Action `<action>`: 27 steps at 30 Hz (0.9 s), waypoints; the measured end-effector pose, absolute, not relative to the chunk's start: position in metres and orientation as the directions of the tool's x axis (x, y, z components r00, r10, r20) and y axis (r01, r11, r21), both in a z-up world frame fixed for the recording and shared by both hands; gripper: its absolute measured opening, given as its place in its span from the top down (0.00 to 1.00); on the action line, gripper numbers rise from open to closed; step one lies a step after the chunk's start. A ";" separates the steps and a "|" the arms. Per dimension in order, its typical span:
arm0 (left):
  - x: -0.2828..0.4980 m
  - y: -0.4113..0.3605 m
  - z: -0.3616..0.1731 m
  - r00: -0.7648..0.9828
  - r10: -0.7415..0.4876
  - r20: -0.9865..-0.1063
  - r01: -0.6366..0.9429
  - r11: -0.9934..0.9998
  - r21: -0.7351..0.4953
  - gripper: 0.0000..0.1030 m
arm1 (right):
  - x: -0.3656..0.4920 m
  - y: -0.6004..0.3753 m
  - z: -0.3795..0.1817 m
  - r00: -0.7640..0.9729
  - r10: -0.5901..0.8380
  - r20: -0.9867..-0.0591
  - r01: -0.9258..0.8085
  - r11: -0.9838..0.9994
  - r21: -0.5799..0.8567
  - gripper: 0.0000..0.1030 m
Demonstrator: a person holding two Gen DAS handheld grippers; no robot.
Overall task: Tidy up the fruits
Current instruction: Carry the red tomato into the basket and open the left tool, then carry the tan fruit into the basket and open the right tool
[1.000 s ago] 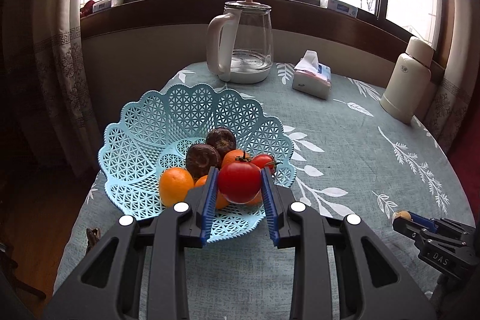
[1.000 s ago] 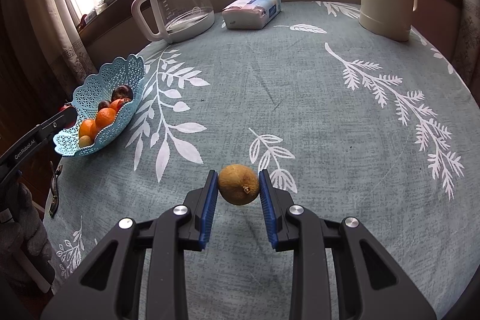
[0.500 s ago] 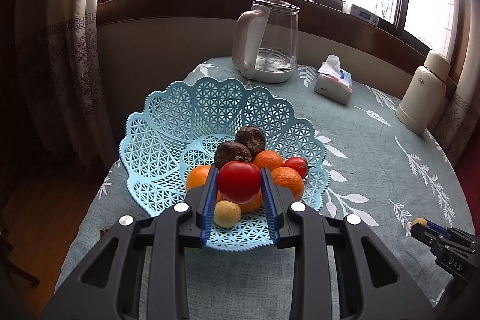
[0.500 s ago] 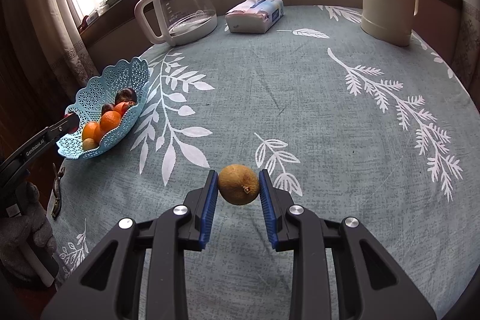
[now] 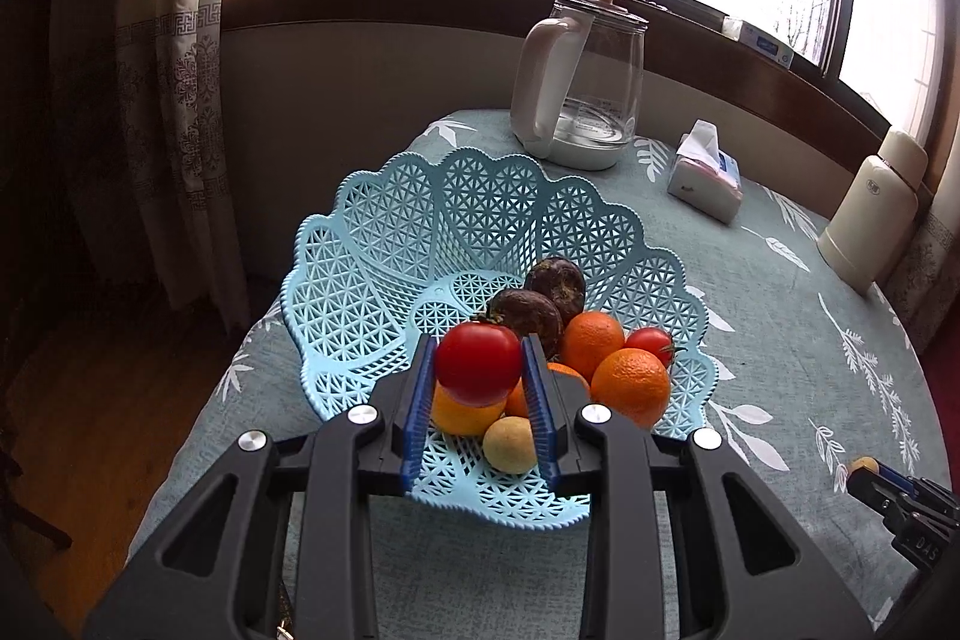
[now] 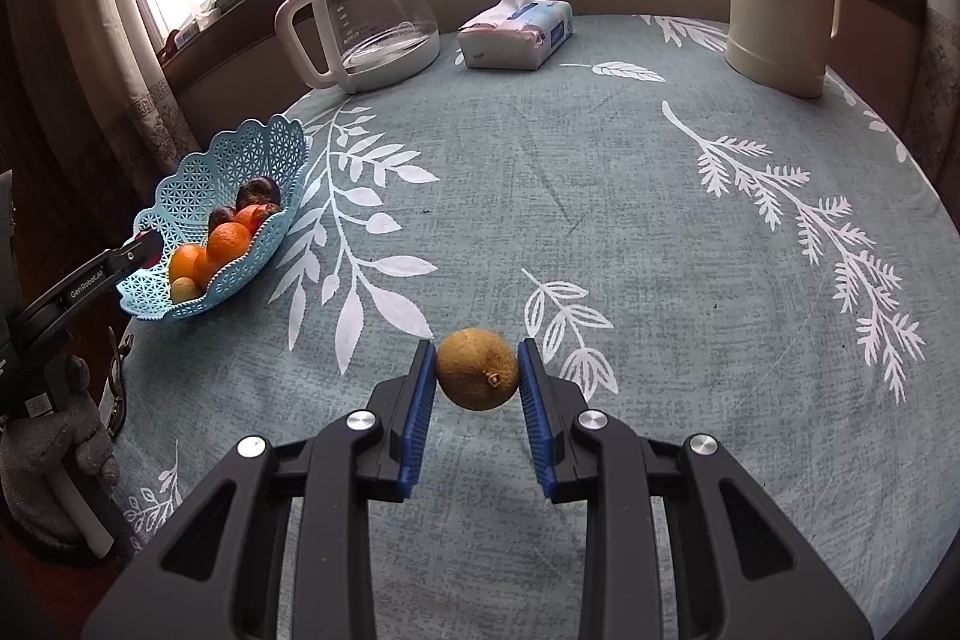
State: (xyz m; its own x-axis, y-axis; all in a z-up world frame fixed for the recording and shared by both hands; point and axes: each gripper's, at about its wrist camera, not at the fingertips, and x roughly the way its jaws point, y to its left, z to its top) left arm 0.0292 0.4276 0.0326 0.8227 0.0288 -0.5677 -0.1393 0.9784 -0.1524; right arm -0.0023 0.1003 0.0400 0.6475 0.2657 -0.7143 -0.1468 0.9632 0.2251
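Note:
My left gripper [image 5: 478, 370] is shut on a red tomato [image 5: 478, 361], held over the near side of a light blue lattice basket [image 5: 384, 250]. Inside the basket lie oranges [image 5: 630, 385], two dark brown fruits [image 5: 555, 280], a small tomato [image 5: 650, 342] and a pale yellow fruit [image 5: 509, 443]. My right gripper [image 6: 477, 370] is shut on a brownish-yellow round fruit [image 6: 477, 369] above the tablecloth, well right of the basket [image 6: 180, 196]. The left gripper's finger [image 6: 90, 274] shows at the basket's near rim in the right wrist view.
A glass kettle [image 5: 579, 88] with a white handle, a tissue pack [image 5: 705, 178] and a cream thermos [image 5: 870, 220] stand along the back of the teal leaf-print tablecloth [image 6: 600, 196]. The table's left edge drops to a wooden floor. A gloved hand [image 6: 48, 460] is at lower left.
The left gripper with the tomato has moved forward and left over the basket, which now looks larger and nearer. The right gripper has kept hold of its fruit and shifted slightly.

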 end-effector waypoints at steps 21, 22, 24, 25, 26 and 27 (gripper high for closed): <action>0.011 0.433 0.055 0.869 0.088 -0.488 -0.182 0.972 -0.147 0.07 | -0.002 0.113 0.055 0.670 0.277 -0.689 -0.173 0.961 0.218 0.73; 0.009 0.433 0.056 0.870 0.092 -0.483 -0.183 0.973 -0.143 0.06 | -0.001 0.115 0.059 0.676 0.280 -0.682 -0.179 0.960 0.216 0.73; 0.007 0.433 0.059 0.873 0.106 -0.477 -0.189 0.973 -0.131 0.05 | 0.000 0.119 0.069 0.691 0.286 -0.664 -0.193 0.958 0.212 0.73; 0.006 0.433 0.061 0.875 0.109 -0.473 -0.191 0.973 -0.128 0.05 | 0.001 0.121 0.075 0.700 0.290 -0.652 -0.200 0.957 0.211 0.73; 0.004 0.434 0.063 0.877 0.109 -0.469 -0.190 0.973 -0.130 0.05 | 0.002 0.124 0.081 0.709 0.295 -0.640 -0.207 0.955 0.210 0.73; 0.003 0.435 0.064 0.878 0.108 -0.465 -0.191 0.972 -0.134 0.05 | 0.002 0.126 0.087 0.718 0.300 -0.628 -0.214 0.954 0.210 0.73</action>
